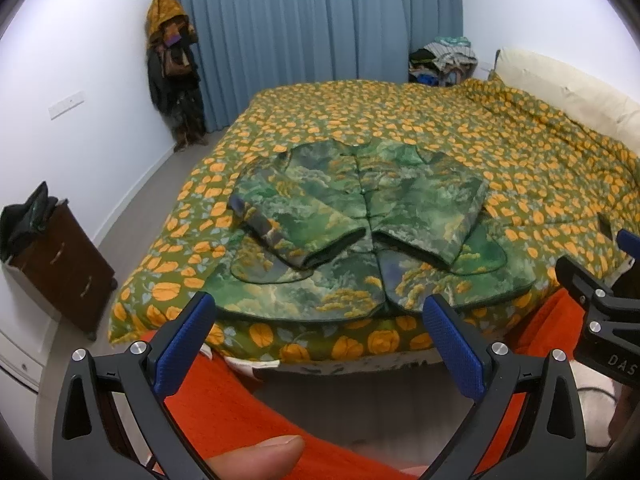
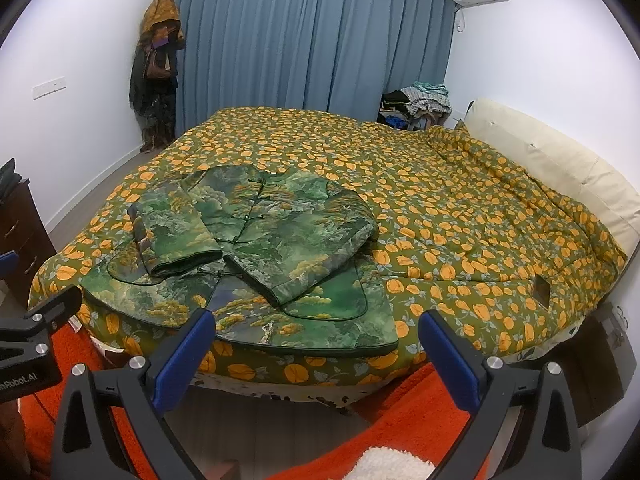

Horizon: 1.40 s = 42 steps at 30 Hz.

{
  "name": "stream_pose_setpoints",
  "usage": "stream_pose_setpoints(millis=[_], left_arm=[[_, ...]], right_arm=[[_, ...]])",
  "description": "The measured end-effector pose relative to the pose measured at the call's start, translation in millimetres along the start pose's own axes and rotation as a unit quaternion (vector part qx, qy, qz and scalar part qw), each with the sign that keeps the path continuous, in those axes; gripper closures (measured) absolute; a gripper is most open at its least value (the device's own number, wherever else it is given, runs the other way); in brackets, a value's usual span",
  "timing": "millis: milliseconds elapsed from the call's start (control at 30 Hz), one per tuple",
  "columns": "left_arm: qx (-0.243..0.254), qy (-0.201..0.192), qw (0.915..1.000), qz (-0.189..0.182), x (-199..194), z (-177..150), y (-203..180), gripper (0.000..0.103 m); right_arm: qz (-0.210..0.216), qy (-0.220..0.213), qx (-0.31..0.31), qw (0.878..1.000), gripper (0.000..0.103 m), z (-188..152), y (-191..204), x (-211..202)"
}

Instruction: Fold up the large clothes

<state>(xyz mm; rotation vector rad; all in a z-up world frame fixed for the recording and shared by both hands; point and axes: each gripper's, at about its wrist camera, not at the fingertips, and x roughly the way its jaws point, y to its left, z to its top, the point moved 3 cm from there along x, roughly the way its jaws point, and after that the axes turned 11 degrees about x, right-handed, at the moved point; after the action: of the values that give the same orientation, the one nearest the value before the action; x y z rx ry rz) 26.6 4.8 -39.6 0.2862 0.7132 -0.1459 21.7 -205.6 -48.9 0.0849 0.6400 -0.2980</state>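
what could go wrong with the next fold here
1. The jacket lies at the bed's near edge; tugging its hem toward you could slide it off onto the orange rug.
2. Both sleeves are only laid across the front; lifting the hem quickly may flip them open.
3. The left tongs and right tongs are both open and close together, so they could bump.

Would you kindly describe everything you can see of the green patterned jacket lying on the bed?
The jacket is a padded-looking garment printed with green landscape and yellow foliage, edged in dark piping, with a row of knot buttons down its closed front. It lies flat, front up, near the foot edge of the bedspread, both sleeves folded inward across the chest. Its hem reaches the edge of the bed. Neither gripper touches it.
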Motion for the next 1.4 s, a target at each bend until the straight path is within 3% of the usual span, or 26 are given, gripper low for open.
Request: stream_pose_setpoints(millis=[767, 933, 1033, 1167, 1400], left_arm=[[0.003, 0.008, 0.9997, 0.023, -1, 5, -1, 0.000], [0.009, 0.010, 0.9998, 0.018, 0, 6, -1, 0.000], [0.001, 0.014, 0.9999, -0.008, 1, 5, 1, 0.000], [-0.016, 0.008, 0.9998, -0.006, 0, 6, 9, 0.000], [-0.035, 0.014, 0.9992, -0.017, 13, 10, 23, 0.000]], right_arm=[[0.006, 0.009, -0.011, 1.000, 0.000, 3, 5, 1], [0.007, 0.008, -0.012, 1.000, 0.000, 4, 6, 2], [0.012, 0.005, -0.016, 1.000, 0.000, 4, 8, 2], [0.035, -0.016, -0.018, 0.999, 0.000, 9, 7, -4], [0.077, -0.093, -0.030, 0.992, 0.000, 31, 2, -12]])
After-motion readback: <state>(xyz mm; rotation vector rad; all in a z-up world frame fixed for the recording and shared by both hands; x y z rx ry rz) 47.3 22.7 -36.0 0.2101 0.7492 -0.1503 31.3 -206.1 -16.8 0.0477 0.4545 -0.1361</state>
